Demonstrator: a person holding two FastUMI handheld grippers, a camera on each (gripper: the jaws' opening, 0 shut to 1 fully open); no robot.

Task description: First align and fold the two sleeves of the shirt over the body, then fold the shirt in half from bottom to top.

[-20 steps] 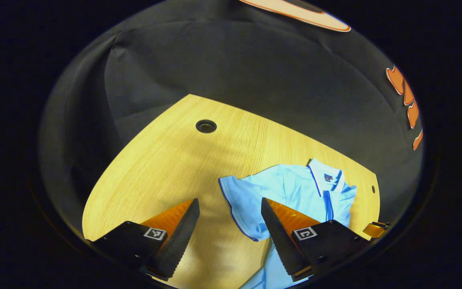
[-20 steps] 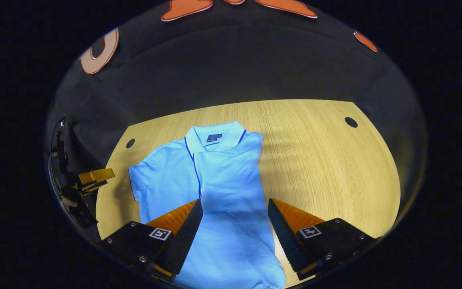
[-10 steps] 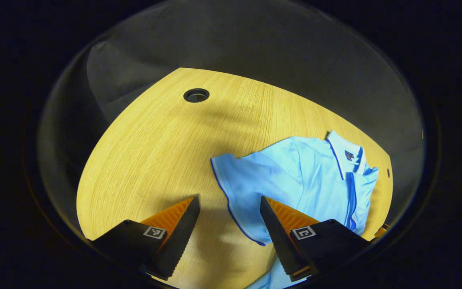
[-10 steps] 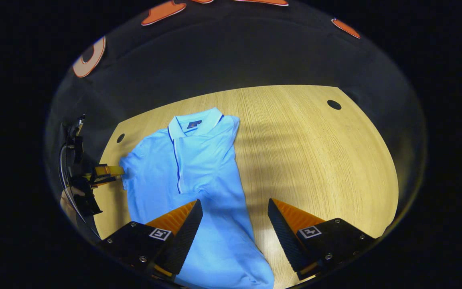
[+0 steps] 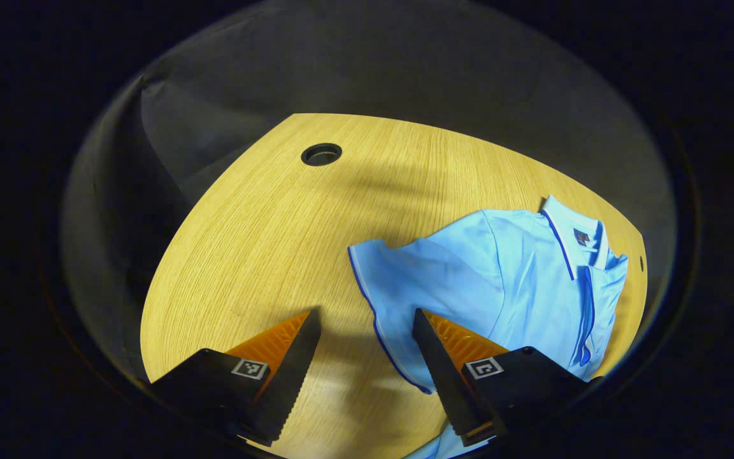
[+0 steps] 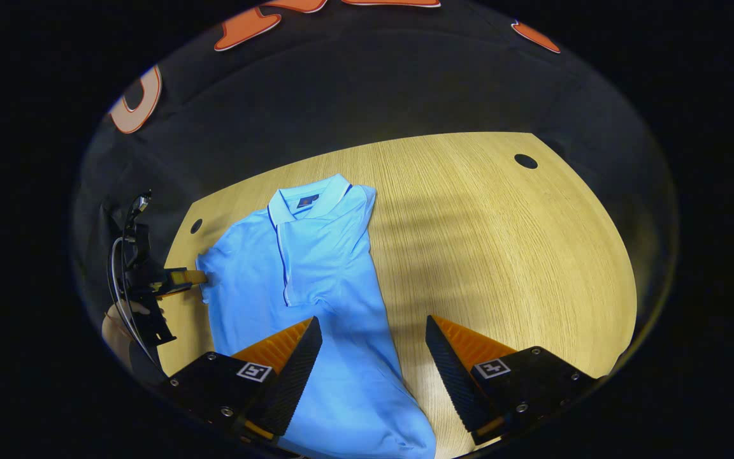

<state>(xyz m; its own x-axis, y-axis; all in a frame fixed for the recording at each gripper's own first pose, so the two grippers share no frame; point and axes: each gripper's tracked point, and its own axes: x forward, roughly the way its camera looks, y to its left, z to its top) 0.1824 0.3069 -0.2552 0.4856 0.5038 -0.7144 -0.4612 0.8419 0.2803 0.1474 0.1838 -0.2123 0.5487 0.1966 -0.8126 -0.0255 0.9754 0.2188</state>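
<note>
We hold both grippers wide apart over the table (image 6: pixel 501 255): left gripper (image 5: pixel 367 357) nears the polo shirt's (image 6: pixel 303 274) outstretched sleeve (image 5: pixel 405 287); let's pinch its hem squarely; right gripper (image 6: pixel 373 363) hovers empty.

Left gripper (image 5: pixel 366 357) with two wedge-shaped fingers (image 5: pixel 284 376) with saw-toothed inner edges, ribbed backs, black blocks each bearing a small square black-and-white marker, right gripper (image 6: pixel 373 363) likewise built, visible screws on its blocks, a looping black cable on the far-off gripper body
</note>
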